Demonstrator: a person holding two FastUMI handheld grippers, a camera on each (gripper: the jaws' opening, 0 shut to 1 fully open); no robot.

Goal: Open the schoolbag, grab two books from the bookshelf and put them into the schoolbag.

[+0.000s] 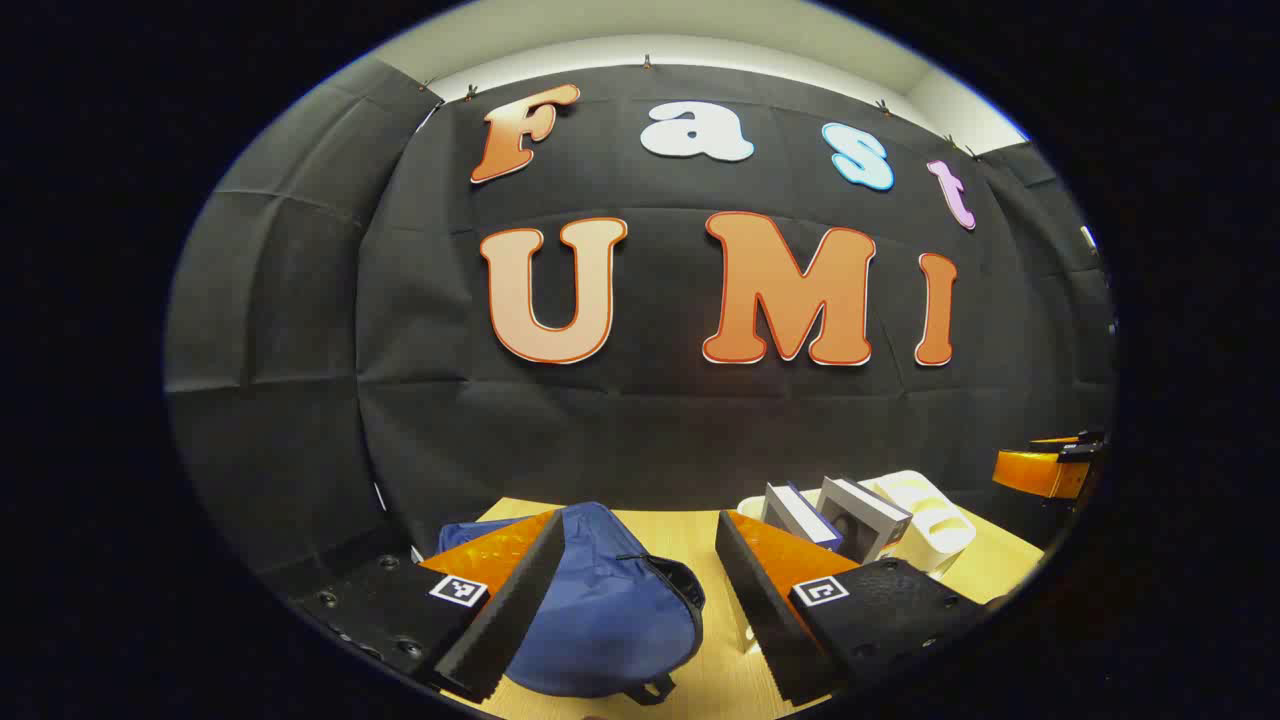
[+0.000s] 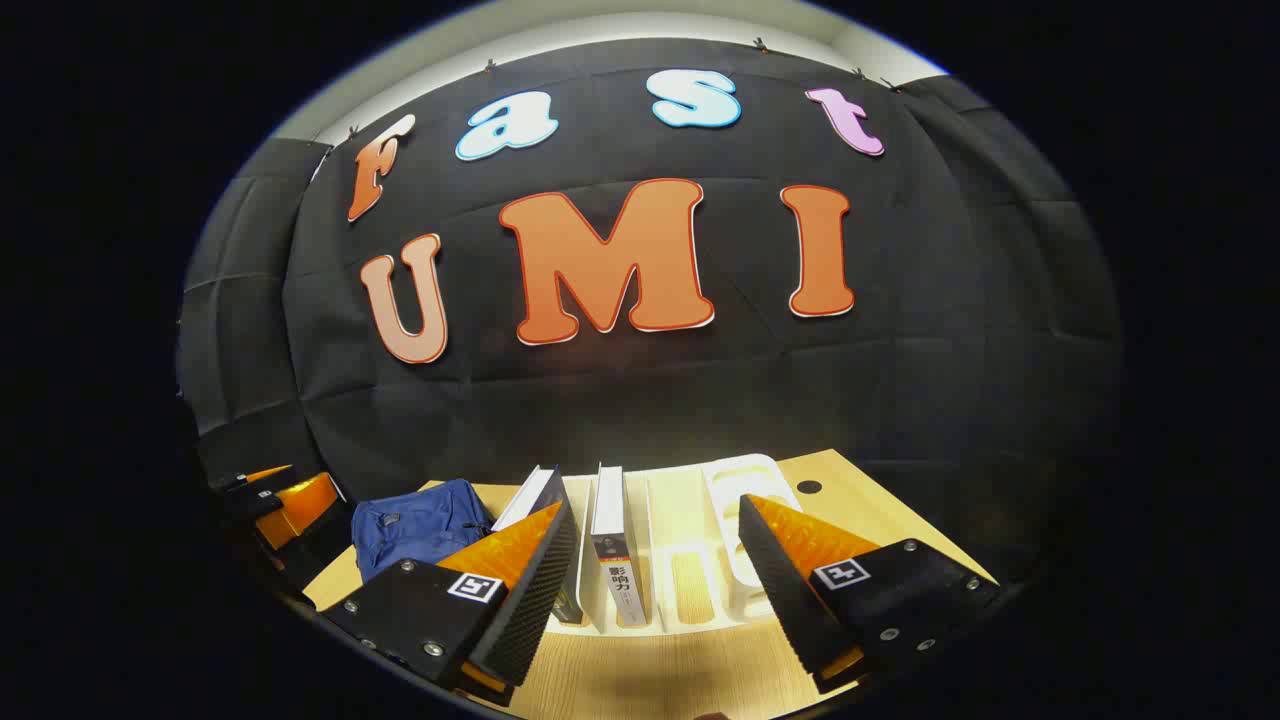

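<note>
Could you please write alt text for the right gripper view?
The open right gripper faces a white bookshelf on a wooden table, where two books stand upright. A blue schoolbag lies to the left, with the left gripper beyond it.

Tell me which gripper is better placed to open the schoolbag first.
Left. The open left gripper points straight at the blue schoolbag, lying between its fingers. The right gripper faces the books instead.

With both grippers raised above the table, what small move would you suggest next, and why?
Probably lower the left gripper toward the blue schoolbag to find its zipper. The bag looks closed, both books stand in the white bookshelf, and both grippers are open and hold nothing, so opening comes first.
</note>
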